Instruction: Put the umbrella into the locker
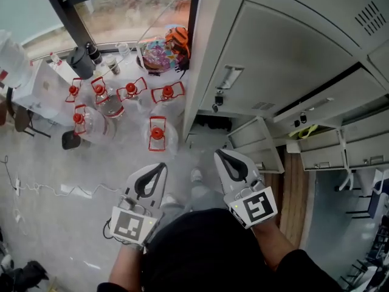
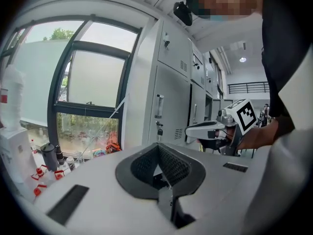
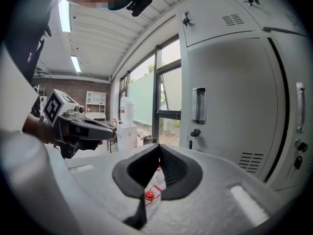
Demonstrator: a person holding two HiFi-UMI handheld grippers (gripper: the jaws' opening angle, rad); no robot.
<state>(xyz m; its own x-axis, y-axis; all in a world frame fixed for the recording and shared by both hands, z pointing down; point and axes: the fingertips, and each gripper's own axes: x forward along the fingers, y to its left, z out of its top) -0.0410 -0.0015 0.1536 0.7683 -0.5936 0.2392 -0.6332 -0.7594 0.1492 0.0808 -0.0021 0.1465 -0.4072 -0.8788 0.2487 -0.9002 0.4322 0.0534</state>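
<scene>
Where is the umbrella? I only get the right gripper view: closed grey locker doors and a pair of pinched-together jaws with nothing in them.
Observer: The head view shows a colourful bundle on the floor beyond the red-capped water jugs. It may be the umbrella, but I cannot be sure.
Operator: Is any locker open for it?
Observer: Yes. In the head view a low locker door stands open, just ahead of the right gripper.
Operator: And the other tong?
Observer: The left gripper view shows the left gripper with its jaws together and nothing between them.
</scene>
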